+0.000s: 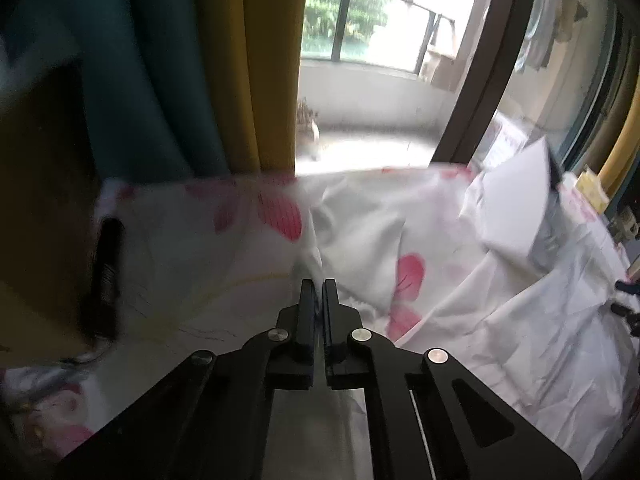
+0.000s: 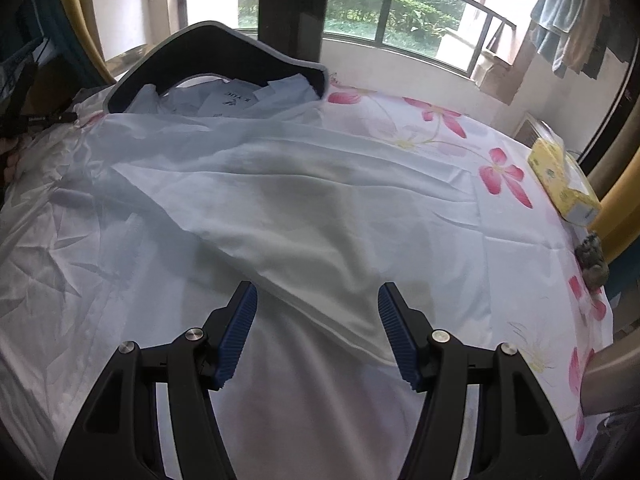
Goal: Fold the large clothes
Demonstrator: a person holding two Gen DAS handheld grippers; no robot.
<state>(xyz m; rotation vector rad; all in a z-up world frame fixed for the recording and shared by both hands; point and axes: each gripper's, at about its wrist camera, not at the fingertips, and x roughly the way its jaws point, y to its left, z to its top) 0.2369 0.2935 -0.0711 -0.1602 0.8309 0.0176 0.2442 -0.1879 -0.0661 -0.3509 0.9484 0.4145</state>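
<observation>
A large pale blue-white garment (image 2: pixel 280 200) lies spread on a bed with a floral sheet (image 2: pixel 440 120). Its dark collar (image 2: pixel 216 36) stands up at the far end, with a label below it. My right gripper (image 2: pixel 318 287) hovers open just over the garment's near part, blue pads (image 2: pixel 240 332) wide apart with nothing between them. In the left wrist view my left gripper (image 1: pixel 319 284) is shut, and a raised ridge of thin white fabric (image 1: pixel 316 248) runs into its tips. That ridge looks like the garment's edge. More crumpled garment (image 1: pixel 540 320) lies to the right.
A yellow tissue box (image 2: pixel 560 176) and a small dark object (image 2: pixel 592 258) sit at the bed's right edge. Yellow and teal curtains (image 1: pixel 248 60) hang behind the bed's far side. A brown blurred surface (image 1: pixel 40 200) is at the left. Laundry (image 2: pixel 568 20) hangs outside the window.
</observation>
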